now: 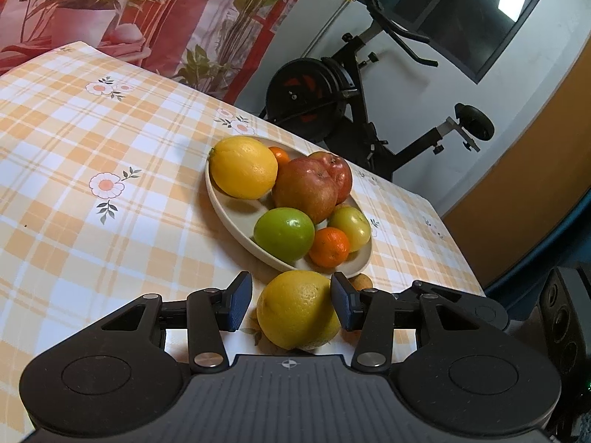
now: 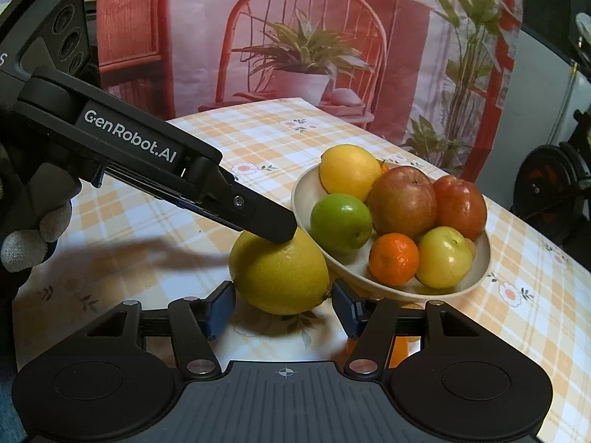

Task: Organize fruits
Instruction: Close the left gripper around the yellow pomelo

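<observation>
A large yellow citrus (image 1: 297,310) (image 2: 279,277) lies on the checked tablecloth just in front of a beige plate (image 1: 236,217) (image 2: 476,277). The plate holds a yellow citrus (image 1: 243,168), two reddish apples (image 1: 306,188), a green fruit (image 1: 283,234), a yellow-green fruit (image 1: 351,227) and a mandarin (image 1: 328,247). My left gripper (image 1: 291,304) is open, its pads on either side of the loose citrus; its fingers (image 2: 258,217) reach over the fruit in the right wrist view. My right gripper (image 2: 282,304) is open just behind the same citrus.
A small orange fruit (image 1: 362,280) (image 2: 400,347) lies on the cloth by the plate's near edge, partly hidden by fingers. An exercise bike (image 1: 351,99) stands beyond the table's far edge. A printed curtain (image 2: 314,37) hangs behind the table.
</observation>
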{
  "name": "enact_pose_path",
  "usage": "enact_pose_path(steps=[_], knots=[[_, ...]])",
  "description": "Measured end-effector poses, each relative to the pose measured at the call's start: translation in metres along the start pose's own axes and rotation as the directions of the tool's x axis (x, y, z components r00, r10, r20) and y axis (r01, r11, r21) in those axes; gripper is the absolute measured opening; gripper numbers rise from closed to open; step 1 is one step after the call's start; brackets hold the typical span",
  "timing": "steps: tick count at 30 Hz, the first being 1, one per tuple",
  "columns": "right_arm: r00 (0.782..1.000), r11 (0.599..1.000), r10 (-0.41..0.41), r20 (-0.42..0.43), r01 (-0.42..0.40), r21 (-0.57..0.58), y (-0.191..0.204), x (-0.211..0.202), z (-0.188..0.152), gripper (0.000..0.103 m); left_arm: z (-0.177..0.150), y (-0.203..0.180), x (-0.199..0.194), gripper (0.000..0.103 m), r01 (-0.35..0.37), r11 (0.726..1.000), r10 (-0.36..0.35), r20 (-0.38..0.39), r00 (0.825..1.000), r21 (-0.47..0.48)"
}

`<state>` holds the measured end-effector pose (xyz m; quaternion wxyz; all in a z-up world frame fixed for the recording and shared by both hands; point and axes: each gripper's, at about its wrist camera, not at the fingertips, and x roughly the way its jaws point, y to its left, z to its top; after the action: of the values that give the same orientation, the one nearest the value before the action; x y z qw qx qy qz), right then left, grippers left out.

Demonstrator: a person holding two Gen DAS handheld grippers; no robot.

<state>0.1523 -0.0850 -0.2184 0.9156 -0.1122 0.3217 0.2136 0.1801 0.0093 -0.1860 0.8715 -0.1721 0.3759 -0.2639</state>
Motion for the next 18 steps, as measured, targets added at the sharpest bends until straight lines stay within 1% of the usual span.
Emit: enact_pose_path(steps=[11, 18], knots=[[1.0, 0.999, 0.012, -0.003, -0.012, 0.047, -0.003, 0.005, -0.002, 0.052, -0.005, -0.001, -0.002, 0.05, 0.015, 1.0, -0.015, -0.009, 1.0, 0.003], [1.0, 0.993, 0.008, 0.0, -0.008, 0.114, -0.004, 0.001, -0.009, 0.052, -0.013, -0.007, -0.001, 0.05, 0.043, 0.999, -0.042, -0.024, 0.999, 0.025]])
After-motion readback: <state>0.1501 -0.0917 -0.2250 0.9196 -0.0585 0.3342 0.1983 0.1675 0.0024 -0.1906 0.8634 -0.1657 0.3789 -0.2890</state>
